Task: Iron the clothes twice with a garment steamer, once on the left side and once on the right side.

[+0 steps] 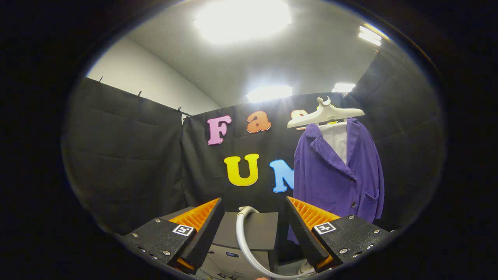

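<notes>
Between spread gripper (255, 229) fingers, hose (245, 245), steamer head hidden

Screwed finger mounts (163, 239) with square markers (183, 230)

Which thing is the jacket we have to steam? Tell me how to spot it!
Look at the black cloth wall at the back of the booth. Beyond the open gripper, past its right finger, a pale hanger holds the jacket. It is the only purple thing there, with a collar, dark buttons and a white lining at the neck.
</notes>
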`<control>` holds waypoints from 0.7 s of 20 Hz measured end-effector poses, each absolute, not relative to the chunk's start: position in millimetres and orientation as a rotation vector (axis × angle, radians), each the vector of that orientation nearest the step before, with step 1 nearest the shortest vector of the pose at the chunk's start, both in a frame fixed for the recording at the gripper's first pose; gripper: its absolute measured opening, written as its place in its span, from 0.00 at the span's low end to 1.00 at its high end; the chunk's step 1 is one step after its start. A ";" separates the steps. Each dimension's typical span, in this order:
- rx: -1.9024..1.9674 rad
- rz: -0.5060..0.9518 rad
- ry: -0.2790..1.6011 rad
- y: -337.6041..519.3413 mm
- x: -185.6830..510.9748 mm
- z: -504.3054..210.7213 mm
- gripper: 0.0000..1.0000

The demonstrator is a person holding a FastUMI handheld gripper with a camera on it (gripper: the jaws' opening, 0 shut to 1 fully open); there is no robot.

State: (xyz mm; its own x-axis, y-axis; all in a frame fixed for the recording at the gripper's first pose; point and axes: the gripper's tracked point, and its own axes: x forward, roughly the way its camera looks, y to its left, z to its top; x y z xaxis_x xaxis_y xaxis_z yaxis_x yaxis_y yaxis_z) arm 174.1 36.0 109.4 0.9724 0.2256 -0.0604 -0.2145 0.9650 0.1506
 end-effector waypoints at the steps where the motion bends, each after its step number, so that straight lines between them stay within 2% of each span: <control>1: 0.156 0.230 0.078 37.5 188.8 113.4 0.95; 9: 0.322 0.318 0.222 64.7 310.1 130.1 0.95; 14: 0.356 0.361 0.359 88.8 369.5 97.5 0.95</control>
